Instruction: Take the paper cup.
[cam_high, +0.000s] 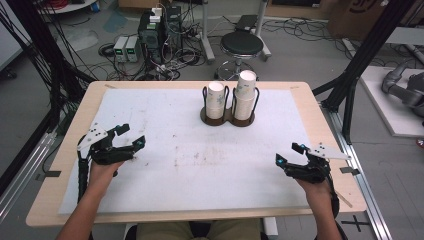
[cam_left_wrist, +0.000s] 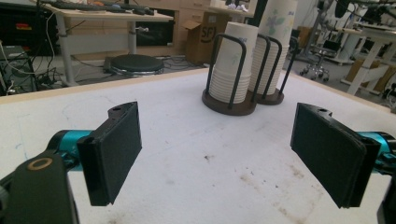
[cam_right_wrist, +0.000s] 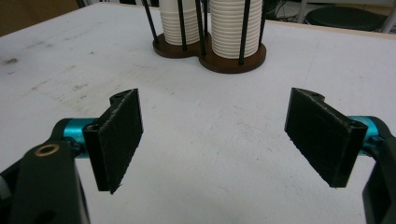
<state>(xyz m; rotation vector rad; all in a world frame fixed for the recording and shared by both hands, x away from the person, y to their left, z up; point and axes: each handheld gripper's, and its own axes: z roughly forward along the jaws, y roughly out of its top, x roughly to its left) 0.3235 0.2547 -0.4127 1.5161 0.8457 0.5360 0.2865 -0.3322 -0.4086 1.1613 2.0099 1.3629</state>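
Both tools idle at the near edge of the bench (cam_high: 60, 165), nothing held. Left tool (cam_high: 131, 136) sits at the near left, jaws spread wide apart, empty; its own view confirms bare white mat (cam_left_wrist: 196, 154) between the pads (cam_left_wrist: 116, 149). Right tool (cam_high: 289, 154) sits at the near right, jaws also fully apart, empty, pads (cam_right_wrist: 119, 140) clear of everything.

Work items: two stacks of paper cups in a dark twin-ring wire cup holder (cam_high: 227, 119) at the far centre of the bench. Left stack (cam_high: 215, 100) is shorter, right stack (cam_high: 245, 95) taller, both upright inside the wire loops, side by side. The cups carry a faint printed pattern, probably floral, too blurred to be sure. Both tools are well apart from the holder.

Step judged: start pose, before the reach; no cup touched yet. Likely next move is a reach forward to one stack, jaws kept wide to straddle the top cup's rim above the wire loops, then a light squeeze and a straight lift so only one cup peels off. The other tool may need to steady the holder base (cam_right_wrist: 233, 60). Risk: crushing the thin wall or dragging several cups up.
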